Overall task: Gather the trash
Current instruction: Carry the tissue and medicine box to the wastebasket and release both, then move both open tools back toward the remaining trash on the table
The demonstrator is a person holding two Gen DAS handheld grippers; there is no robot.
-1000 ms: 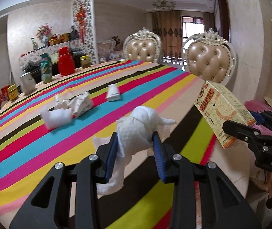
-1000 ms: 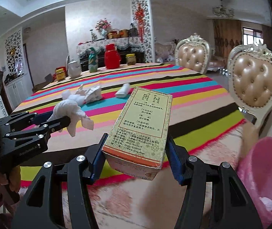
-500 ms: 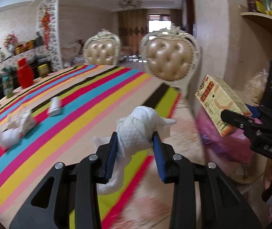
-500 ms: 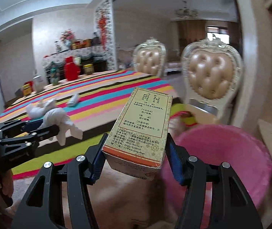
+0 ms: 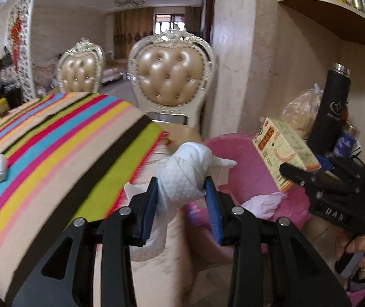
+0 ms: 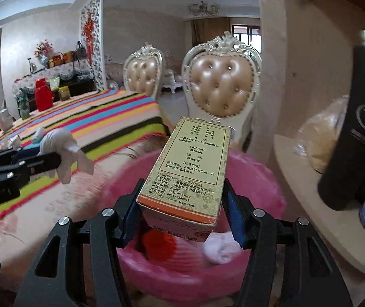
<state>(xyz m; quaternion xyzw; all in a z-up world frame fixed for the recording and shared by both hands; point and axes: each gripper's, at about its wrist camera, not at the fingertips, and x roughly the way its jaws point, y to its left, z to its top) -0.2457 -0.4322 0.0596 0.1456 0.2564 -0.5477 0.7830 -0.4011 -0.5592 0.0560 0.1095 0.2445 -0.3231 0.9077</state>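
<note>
A: The left gripper [image 5: 181, 192] is seen clamped on a crumpled white tissue [image 5: 185, 176], the blue pads [image 5: 148, 204] pressed into both its sides, and it is held past the table's near corner, at the rim of the pink bin [image 5: 236, 143].

B: And the right gripper [image 6: 182, 212] is closed on a yellowish carton [image 6: 190, 168], carried directly above that bin [image 6: 259, 186]. Chinese print is shown on the carton's top face, with "0931-8369619", "730000" and "www.fczy.com" readable near its lower edge.

A: Inside the bin, a white wad [image 6: 219, 249] and something red [image 6: 158, 245] can be made out beneath the carton.

B: Further out, more white scraps [image 5: 0, 165] are left on the striped tablecloth [image 5: 54, 138] toward the far-left edge. "DAS" is partly legible on the right gripper's body in the left wrist view. A black flask [image 6: 359, 128] is stood on the ledge [image 6: 302, 179] at right.
</note>
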